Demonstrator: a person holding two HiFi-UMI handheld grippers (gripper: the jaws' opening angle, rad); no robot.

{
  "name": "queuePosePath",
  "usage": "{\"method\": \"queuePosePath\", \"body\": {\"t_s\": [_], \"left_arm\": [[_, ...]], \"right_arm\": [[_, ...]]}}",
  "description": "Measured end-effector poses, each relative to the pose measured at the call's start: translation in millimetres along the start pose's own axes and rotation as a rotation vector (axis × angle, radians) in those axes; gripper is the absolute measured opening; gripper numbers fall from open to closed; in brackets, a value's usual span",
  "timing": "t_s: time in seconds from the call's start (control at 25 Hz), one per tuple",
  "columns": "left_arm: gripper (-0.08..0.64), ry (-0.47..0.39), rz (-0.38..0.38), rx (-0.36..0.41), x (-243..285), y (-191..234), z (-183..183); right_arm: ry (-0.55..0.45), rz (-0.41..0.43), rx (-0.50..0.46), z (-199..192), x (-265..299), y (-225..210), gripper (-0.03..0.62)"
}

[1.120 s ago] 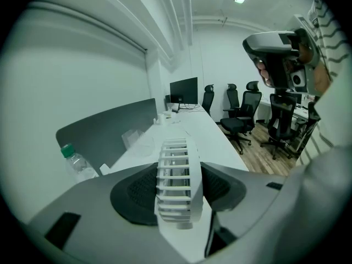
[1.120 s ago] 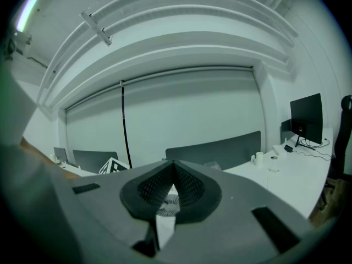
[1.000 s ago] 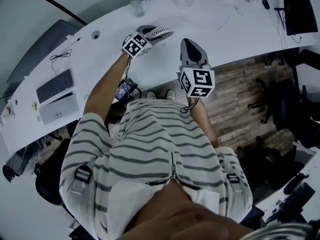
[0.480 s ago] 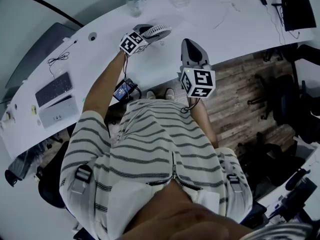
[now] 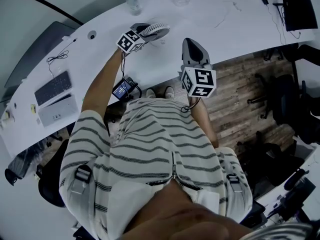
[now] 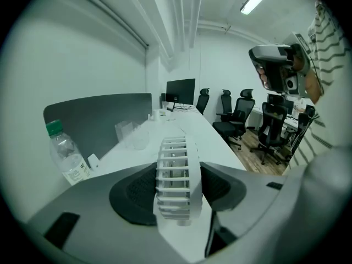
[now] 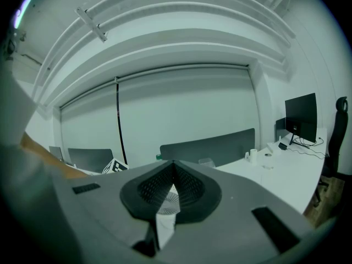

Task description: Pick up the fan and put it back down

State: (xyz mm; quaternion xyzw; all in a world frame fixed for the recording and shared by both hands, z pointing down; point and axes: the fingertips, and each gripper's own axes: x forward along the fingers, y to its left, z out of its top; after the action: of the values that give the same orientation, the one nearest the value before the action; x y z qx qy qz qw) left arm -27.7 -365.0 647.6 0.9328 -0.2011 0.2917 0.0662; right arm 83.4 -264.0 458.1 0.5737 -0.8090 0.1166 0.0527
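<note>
R gripper (image 5: 189,43) idles nearest, jaws shut on nothing. L gripper (image 5: 142,30) clamps the fan (image 6: 175,175) by its grille rim. Vs a sec ago nothing rly shifts (base contact w/ surface (image 5: 225,24) unclear), so the task looks paused mid-hold.

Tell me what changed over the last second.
Nothing visibly moved; only the head view shifted slightly. The left tool stays clamped on the white fan, and the right tool stays shut and empty, apart from the fan.
</note>
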Motion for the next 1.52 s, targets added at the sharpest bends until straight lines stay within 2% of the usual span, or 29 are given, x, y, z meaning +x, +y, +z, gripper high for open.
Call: {"method": "queuePosePath", "body": {"t_s": [0.2, 0.28, 0.36, 0.6, 0.8, 1.04, 1.24, 1.52], "left_arm": [[0.229, 0.038, 0.006, -0.024, 2, 4, -12], [0.234, 0.026, 0.015, -0.055, 0, 9, -13], [0.276, 0.006, 0.026, -0.081, -2, 10, -13], [0.315, -0.001, 0.048, -0.097, -11, 13, -14], [0.325, -0.072, 0.089, -0.135, -25, 13, 2], [0.325, -0.220, 0.225, -0.239, -59, 7, 31], [0.316, -0.285, 0.304, -0.284, -80, -15, 50], [0.233, -0.364, 0.406, -0.347, -106, -28, 68]], "right_arm": [[0.004, 0.018, 0.002, 1, 3, 4, 0.011], [-0.006, 0.026, 0.015, 4, 3, 5, 0.011], [-0.011, 0.029, 0.016, 6, 2, 5, 0.011], [-0.009, 0.042, 0.009, 6, 2, 13, 0.011], [-0.013, 0.046, 0.006, 6, 0, 12, 0.011], [-0.014, 0.061, 0.003, 5, 0, 19, 0.011], [-0.014, 0.076, 0.002, 5, 0, 25, 0.011], [-0.014, 0.093, -0.002, 4, 0, 33, 0.011]]}}
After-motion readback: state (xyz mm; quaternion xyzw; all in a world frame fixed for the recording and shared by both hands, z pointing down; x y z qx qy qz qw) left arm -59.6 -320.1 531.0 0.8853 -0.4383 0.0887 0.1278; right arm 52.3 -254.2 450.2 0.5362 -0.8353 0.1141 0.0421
